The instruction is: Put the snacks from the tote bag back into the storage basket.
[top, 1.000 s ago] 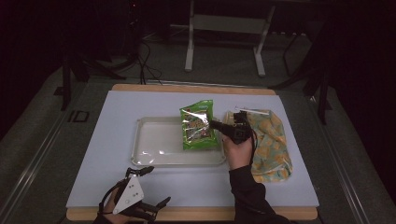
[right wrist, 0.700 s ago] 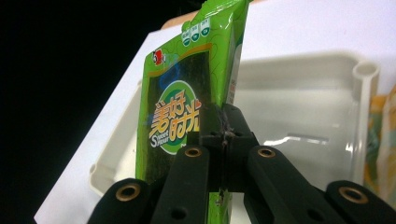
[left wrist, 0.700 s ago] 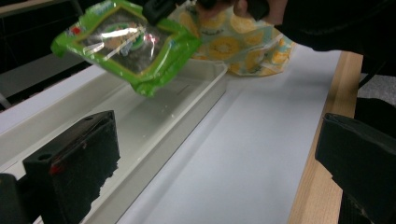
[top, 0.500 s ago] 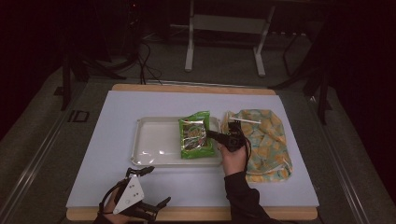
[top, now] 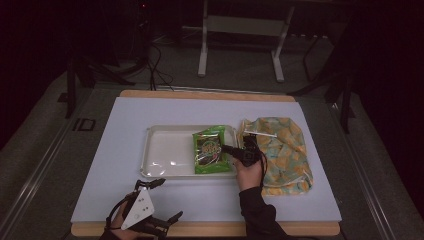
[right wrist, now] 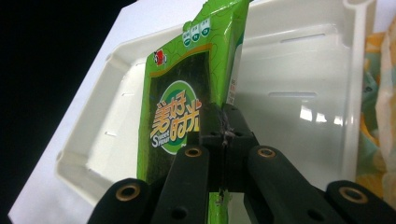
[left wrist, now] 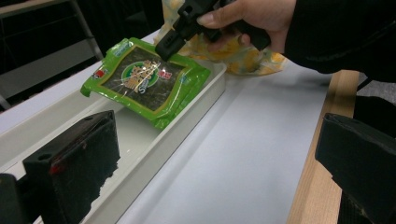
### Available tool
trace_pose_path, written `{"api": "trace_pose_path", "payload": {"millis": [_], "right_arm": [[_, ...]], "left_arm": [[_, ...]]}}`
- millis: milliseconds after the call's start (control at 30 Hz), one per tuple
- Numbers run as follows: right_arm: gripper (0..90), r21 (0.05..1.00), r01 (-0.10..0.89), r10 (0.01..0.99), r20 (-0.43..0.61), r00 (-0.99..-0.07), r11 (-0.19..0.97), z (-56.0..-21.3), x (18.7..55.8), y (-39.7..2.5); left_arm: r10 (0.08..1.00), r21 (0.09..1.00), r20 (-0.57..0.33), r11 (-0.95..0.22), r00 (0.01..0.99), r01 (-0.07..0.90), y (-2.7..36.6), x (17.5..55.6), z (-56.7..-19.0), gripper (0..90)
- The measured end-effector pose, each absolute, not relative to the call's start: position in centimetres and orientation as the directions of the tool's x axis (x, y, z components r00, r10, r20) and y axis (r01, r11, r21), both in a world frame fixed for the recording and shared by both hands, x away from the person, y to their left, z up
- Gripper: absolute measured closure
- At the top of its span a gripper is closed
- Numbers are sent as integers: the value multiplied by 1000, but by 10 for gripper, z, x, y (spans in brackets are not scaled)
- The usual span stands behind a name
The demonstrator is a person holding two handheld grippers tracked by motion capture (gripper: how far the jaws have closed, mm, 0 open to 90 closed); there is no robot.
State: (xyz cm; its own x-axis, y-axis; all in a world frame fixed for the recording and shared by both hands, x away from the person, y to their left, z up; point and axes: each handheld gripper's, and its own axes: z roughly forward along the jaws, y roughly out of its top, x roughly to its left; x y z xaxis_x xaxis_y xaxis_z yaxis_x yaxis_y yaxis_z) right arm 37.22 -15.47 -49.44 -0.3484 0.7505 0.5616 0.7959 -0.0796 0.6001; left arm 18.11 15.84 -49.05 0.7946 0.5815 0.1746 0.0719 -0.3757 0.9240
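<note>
I've lowered the green snack packet [top: 210, 150] into the white tray [top: 165, 150] at frame centre; my right gripper [top: 235, 151] jaws remain clamped on it, release pending. Left gripper [top: 150, 217] jaws gape, lower left.

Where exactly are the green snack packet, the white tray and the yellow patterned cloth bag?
green snack packet [top: 212, 149], high view, middle of its printed front.
white tray [top: 165, 150], high view, bare floor left of the packet.
yellow patterned cloth bag [top: 286, 150], high view, middle of the fabric.
</note>
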Motion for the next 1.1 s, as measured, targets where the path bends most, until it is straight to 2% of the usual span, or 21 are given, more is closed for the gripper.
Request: {"api": "trace_pose_path", "payload": {"millis": [833, 1100], "right_arm": [[887, 554, 832, 797, 512, -320, -22, -510, 371, -159], [839, 538, 843, 806, 488, -334, 24, -508, 375, -156]], "left_arm": [[578, 921, 180, -384, 796, 71, 158, 182, -491, 3], [572, 918, 181, -391, 800, 72, 157, 182, -492, 3]]}}
